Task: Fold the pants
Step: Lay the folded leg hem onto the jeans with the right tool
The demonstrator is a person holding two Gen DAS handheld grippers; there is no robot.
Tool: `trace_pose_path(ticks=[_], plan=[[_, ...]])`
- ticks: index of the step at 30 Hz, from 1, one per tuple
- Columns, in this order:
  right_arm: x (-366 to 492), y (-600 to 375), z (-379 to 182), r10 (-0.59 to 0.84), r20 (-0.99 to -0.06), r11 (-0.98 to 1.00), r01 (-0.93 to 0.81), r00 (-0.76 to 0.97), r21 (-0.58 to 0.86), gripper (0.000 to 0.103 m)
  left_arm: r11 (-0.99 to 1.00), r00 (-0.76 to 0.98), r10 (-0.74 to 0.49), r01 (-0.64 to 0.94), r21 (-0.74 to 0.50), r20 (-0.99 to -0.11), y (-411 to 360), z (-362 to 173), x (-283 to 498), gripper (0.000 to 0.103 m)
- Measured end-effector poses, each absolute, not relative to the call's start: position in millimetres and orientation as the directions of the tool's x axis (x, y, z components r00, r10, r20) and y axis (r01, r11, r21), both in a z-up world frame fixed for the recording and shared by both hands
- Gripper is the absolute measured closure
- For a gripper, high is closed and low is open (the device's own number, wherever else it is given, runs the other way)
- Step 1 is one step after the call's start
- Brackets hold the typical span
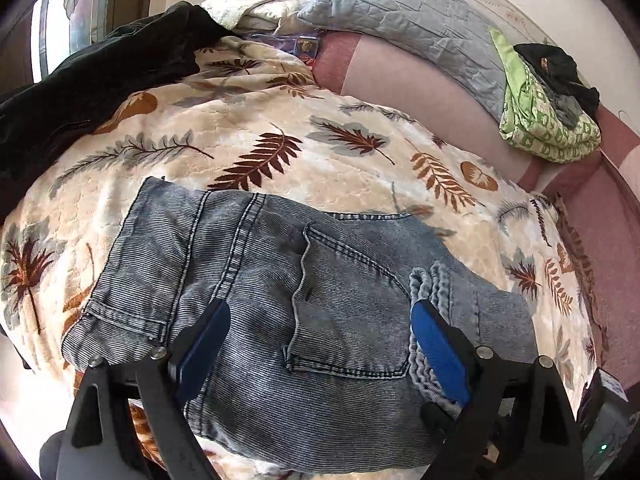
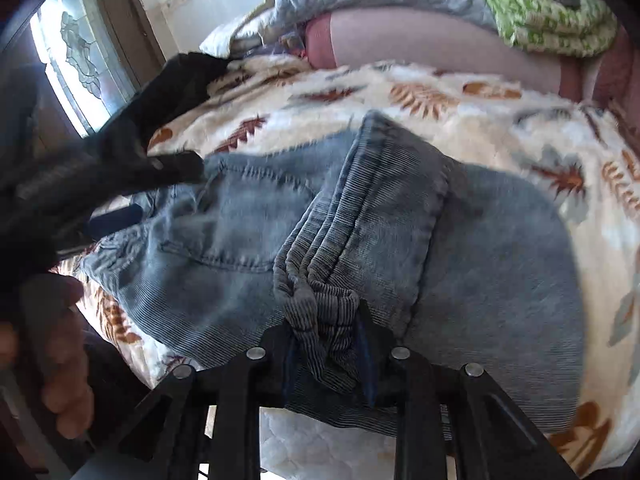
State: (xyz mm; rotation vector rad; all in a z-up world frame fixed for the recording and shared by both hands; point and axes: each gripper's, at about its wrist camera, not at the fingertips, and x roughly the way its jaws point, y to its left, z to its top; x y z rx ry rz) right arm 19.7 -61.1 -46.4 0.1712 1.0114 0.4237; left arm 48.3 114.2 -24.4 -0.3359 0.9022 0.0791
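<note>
Faded blue jeans lie folded on a leaf-print blanket, back pocket up. My left gripper hovers just over that pocket, jaws wide apart with nothing pinched between them. Its right blue pad sits beside a bunched, ribbed edge of denim. In the right wrist view the jeans fill the middle, blurred. My right gripper is shut on a bunched denim edge, which rises from between its blue pads. The left gripper's dark fingers show at the left edge of the jeans.
A black garment lies at the blanket's left. A grey-blue quilted pillow and a green patterned cloth rest on the pink bedding behind. A window is at the left. A hand shows at lower left.
</note>
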Motion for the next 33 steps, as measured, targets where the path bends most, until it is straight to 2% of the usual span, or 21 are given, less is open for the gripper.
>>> trace_pose_path(ticks=[3, 8, 11, 13, 15, 17, 18, 19, 24, 27, 29, 30, 31, 33], plan=[[18.3, -82.5, -42.1, 0.567, -0.712, 0.823, -0.255, 0.415, 0.507, 0.044, 0.952, 0.622, -0.090, -0.175, -0.250, -0.778, 104.4, -18.8, 47.6, 0.011], [5.0, -159.5, -24.6, 0.656, -0.592, 0.712, -0.123, 0.468, 0.691, 0.042, 0.947, 0.628, -0.220, -0.047, -0.318, -0.747, 57.8, -1.2, 47.2, 0.011], [3.0, -213.3, -39.9, 0.659, -0.541, 0.625, 0.019, 0.523, 0.780, 0.038, 0.932, 0.589, -0.313, 0.039, -0.360, -0.745, 20.4, -5.6, 50.8, 0.011], [7.4, -232.6, -71.0, 0.679, -0.571, 0.582, 0.135, 0.461, 0.802, 0.037, 0.957, 0.527, -0.265, 0.041, -0.288, -0.808, -2.2, -27.7, 56.8, 0.011], [10.0, -245.8, -84.0, 0.743, -0.514, 0.496, 0.163, 0.429, 0.853, 0.038, 0.985, 0.378, -0.171, 0.037, -0.169, -0.910, -19.1, -70.9, 65.1, 0.011], [16.0, -255.6, -71.5, 0.752, -0.500, 0.489, 0.145, 0.429, 0.860, 0.038, 0.994, 0.424, -0.096, 0.096, -0.061, -0.900, -29.9, -77.6, 54.5, 0.013], [23.0, -260.3, -62.2, 0.753, -0.487, 0.489, 0.119, 0.442, 0.864, 0.038, 0.994, 0.431, -0.082, 0.103, -0.041, -0.899, -34.1, -73.3, 50.2, 0.013], [29.8, -265.9, -53.4, 0.748, -0.480, 0.495, 0.096, 0.458, 0.863, 0.038, 0.992, 0.436, -0.113, 0.104, -0.075, -0.893, -34.7, -66.9, 47.7, 0.013], [99.4, -289.5, -57.6, 0.679, -0.578, 0.579, 0.153, 0.453, 0.801, 0.037, 0.980, 0.546, -0.196, 0.135, -0.145, -0.814, -32.6, -31.6, 43.2, 0.013], [133.2, -285.2, -75.9, 0.677, -0.622, 0.610, 0.172, 0.393, 0.773, 0.038, 0.980, 0.451, -0.195, 0.110, -0.163, -0.871, -26.8, -57.0, 52.9, 0.013], [147.6, -279.3, -87.0, 0.675, -0.643, 0.628, 0.177, 0.362, 0.758, 0.040, 0.988, 0.420, -0.148, 0.098, -0.117, -0.896, -24.9, -76.9, 52.1, 0.013], [152.9, -275.7, -92.2, 0.657, -0.671, 0.655, 0.181, 0.344, 0.733, 0.052, 0.988, 0.441, -0.138, 0.124, -0.092, -0.887, -28.2, -78.2, 47.4, 0.013], [158.1, -272.0, -98.0, 0.647, -0.689, 0.670, 0.187, 0.327, 0.718, 0.073, 0.988, 0.451, -0.125, 0.139, -0.069, -0.884, -31.0, -78.0, 44.1, 0.013], [167.1, -260.5, -99.9, 0.617, -0.726, 0.717, 0.165, 0.303, 0.678, 0.082, 0.988, 0.457, -0.116, 0.146, -0.055, -0.882, -32.5, -79.4, 42.9, 0.012]])
